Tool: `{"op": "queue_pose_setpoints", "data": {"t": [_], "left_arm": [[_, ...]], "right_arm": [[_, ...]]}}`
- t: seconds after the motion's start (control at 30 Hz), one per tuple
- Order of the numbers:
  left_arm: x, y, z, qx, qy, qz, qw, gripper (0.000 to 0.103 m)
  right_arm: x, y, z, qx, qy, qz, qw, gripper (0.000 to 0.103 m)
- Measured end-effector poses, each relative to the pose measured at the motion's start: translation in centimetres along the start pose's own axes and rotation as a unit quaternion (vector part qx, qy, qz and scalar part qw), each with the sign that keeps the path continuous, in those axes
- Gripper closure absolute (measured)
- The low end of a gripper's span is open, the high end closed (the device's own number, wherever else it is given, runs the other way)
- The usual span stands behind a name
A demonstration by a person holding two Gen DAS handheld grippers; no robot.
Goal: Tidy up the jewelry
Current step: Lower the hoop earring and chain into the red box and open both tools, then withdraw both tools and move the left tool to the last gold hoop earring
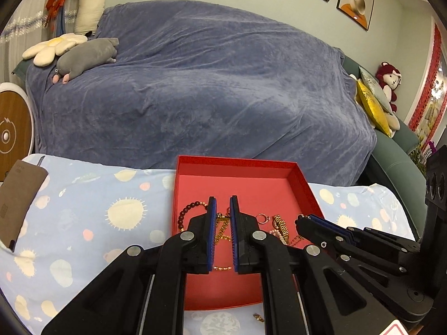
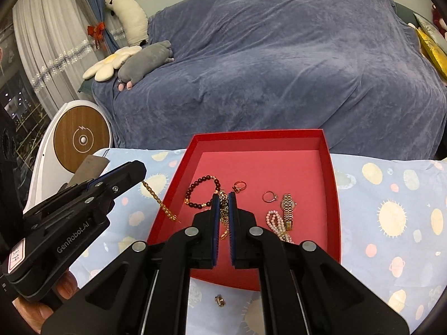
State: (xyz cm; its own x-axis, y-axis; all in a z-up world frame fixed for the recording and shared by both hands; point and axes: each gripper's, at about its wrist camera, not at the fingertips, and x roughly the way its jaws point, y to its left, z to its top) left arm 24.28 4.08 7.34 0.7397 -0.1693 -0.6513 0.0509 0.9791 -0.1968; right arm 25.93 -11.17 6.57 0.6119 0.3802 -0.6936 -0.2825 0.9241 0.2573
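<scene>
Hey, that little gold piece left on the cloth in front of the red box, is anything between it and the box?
Nothing visible lies between the gold piece and the red box: only bare cloth, then the box's low near wall to lift over.

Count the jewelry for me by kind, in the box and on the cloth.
Rings: 2
Bracelets: 2
Watch: 1
Chains: 2
Small gold piece, kind unclear: 1
Total: 8
</scene>
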Motion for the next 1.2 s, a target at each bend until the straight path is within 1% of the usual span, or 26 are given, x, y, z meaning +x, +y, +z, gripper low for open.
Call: {"op": "queue_pose_setpoints", "data": {"t": [0.03, 0.07, 0.1, 0.13, 0.17, 0.2, 0.27, 0.3, 0.37, 0.47, 0.57, 0.63, 0.73, 0.83, 0.97, 1.07, 1.2], "left_arm": [[0.4, 0.2, -0.1, -0.003, 0.006, 0.007, 1.0000, 0.095], [0.7, 0.4, -0.2, -0.009, 0.009, 0.015, 0.9998, 0.086], [0.8, 0.5, -0.3, -0.014, 0.011, 0.018, 0.9997, 0.077], [0.7, 0.6, -0.3, -0.016, 0.008, 0.018, 0.9997, 0.058], [0.3, 0.6, -0.2, -0.017, -0.002, 0.025, 0.9995, 0.047], [-0.2, 0.6, -0.2, -0.014, -0.012, 0.031, 0.9994, 0.044], [-1.0, 0.5, 0.1, -0.007, -0.022, 0.040, 0.9990, 0.035], [-1.7, 0.4, 0.1, -0.006, -0.029, 0.043, 0.9986, 0.034], [-3.0, 0.4, -0.1, -0.003, -0.037, 0.048, 0.9982, 0.028], [-4.8, 0.7, -0.9, -0.005, -0.043, 0.052, 0.9977, 0.024], [-6.3, 1.3, -2.2, -0.018, -0.032, 0.045, 0.9983, 0.023], [-7.0, 1.3, -3.2, -0.017, -0.022, 0.049, 0.9984, 0.023], [-8.1, 0.8, -4.9, 0.002, -0.013, 0.053, 0.9985, 0.023], [-9.1, 0.5, -7.5, 0.019, -0.008, 0.058, 0.9981, 0.018], [-9.5, 0.6, -11.3, 0.018, 0.028, 0.045, 0.9984, 0.018], [-9.4, 0.5, -13.9, 0.014, 0.053, 0.030, 0.9981, 0.018], [-8.1, -0.9, -17.0, 0.037, 0.081, 0.022, 0.9958, 0.018]], "right_arm": [[0.2, -0.3, -0.1, 0.003, 0.002, -0.002, 1.000, 0.097], [0.3, -0.6, -0.2, 0.006, 0.001, -0.007, 1.000, 0.094], [0.1, -0.8, -0.2, 0.008, 0.000, -0.011, 1.000, 0.087], [-0.2, -0.9, -0.2, 0.009, -0.004, -0.014, 1.000, 0.082], [-0.7, -1.1, -0.2, 0.010, -0.013, -0.019, 1.000, 0.069], [-1.5, -1.1, -0.1, 0.011, -0.023, -0.021, 0.999, 0.063], [-2.5, -1.1, 0.1, 0.012, -0.033, -0.018, 0.999, 0.063], [-3.2, -1.0, 0.1, 0.013, -0.038, -0.014, 0.999, 0.063], [-4.3, -0.9, -0.1, 0.012, -0.042, -0.011, 0.999, 0.063], [-5.6, -0.1, -1.1, -0.004, -0.036, -0.009, 0.999, 0.063], [-7.0, 0.4, -3.1, -0.023, -0.024, -0.014, 0.999, 0.063], [-7.9, 0.5, -4.3, -0.019, -0.020, -0.018, 0.999, 0.063], [-9.3, 0.2, -6.3, -0.010, -0.014, -0.019, 1.000, 0.063], [-10.4, -0.1, -8.5, -0.003, -0.009, -0.028, 1.000, 0.063], [-11.4, -0.4, -11.4, -0.002, 0.003, -0.034, 0.999, 0.063], [-11.6, -0.7, -12.8, 0.005, 0.010, -0.033, 0.999, 0.063], [-11.5, -1.6, -13.9, 0.012, 0.019, -0.037, 0.999, 0.063]]}}
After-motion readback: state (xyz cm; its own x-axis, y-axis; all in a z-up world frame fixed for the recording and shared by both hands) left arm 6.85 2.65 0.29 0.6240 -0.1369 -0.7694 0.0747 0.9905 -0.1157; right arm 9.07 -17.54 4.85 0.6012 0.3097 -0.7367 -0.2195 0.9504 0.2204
